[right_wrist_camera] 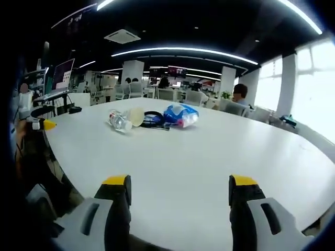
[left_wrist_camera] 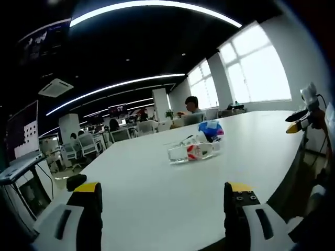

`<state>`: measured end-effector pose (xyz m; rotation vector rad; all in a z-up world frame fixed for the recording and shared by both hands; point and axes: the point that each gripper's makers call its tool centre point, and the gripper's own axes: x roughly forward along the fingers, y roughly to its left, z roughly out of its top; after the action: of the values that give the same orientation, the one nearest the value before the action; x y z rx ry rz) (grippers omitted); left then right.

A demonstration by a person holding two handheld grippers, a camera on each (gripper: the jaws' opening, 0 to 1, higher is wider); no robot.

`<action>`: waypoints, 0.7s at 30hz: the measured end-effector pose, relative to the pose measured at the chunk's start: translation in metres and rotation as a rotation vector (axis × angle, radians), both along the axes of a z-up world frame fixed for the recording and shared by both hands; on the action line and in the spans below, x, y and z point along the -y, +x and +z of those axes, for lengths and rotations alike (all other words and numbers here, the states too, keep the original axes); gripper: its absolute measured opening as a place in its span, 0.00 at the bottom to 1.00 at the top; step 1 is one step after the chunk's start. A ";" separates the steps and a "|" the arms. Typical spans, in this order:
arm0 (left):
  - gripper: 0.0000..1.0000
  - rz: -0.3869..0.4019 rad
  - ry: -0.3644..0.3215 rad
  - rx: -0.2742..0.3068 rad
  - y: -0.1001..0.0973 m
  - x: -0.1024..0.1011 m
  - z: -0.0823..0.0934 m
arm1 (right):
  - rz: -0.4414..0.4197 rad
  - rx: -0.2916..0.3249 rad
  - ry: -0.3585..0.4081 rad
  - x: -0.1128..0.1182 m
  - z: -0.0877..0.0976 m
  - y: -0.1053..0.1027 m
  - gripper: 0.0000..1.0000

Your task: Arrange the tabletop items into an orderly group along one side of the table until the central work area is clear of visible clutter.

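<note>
A clear plastic bottle (left_wrist_camera: 191, 151) with a red and white label lies on its side on the white table (left_wrist_camera: 157, 198), with a blue and white packet (left_wrist_camera: 211, 129) just behind it. From the right gripper view the bottle (right_wrist_camera: 119, 120) lies left of a pale cup-like item (right_wrist_camera: 137, 116), a black cord (right_wrist_camera: 154, 120) and the blue packet (right_wrist_camera: 181, 115). My left gripper (left_wrist_camera: 163, 191) is open over bare tabletop, well short of the bottle. My right gripper (right_wrist_camera: 179, 183) is open too, far from the group. Each gripper shows at the other view's edge (left_wrist_camera: 305, 119) (right_wrist_camera: 39, 124).
Office chairs (left_wrist_camera: 84, 146) and seated people (left_wrist_camera: 192, 107) line the table's far side. An open laptop on a stand (left_wrist_camera: 23, 144) is off the left end. Bright windows (left_wrist_camera: 256, 68) fill the wall. The table's rounded edge (right_wrist_camera: 57, 151) curves near my right gripper.
</note>
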<state>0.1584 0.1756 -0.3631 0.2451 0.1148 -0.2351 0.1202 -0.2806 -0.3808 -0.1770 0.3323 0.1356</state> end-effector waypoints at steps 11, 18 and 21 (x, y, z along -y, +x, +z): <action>0.96 0.010 0.001 -0.003 0.007 0.002 -0.001 | 0.042 -0.014 0.012 -0.005 -0.008 0.011 0.73; 0.96 0.010 -0.016 -0.011 0.006 0.003 -0.005 | 0.058 -0.026 0.008 -0.008 -0.009 0.012 0.73; 0.96 0.011 -0.014 -0.011 0.007 0.002 -0.005 | 0.065 -0.042 -0.018 -0.008 -0.013 0.012 0.73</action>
<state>0.1653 0.1732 -0.3682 0.2290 0.1248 -0.2264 0.1317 -0.2725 -0.3943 -0.2029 0.3700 0.2004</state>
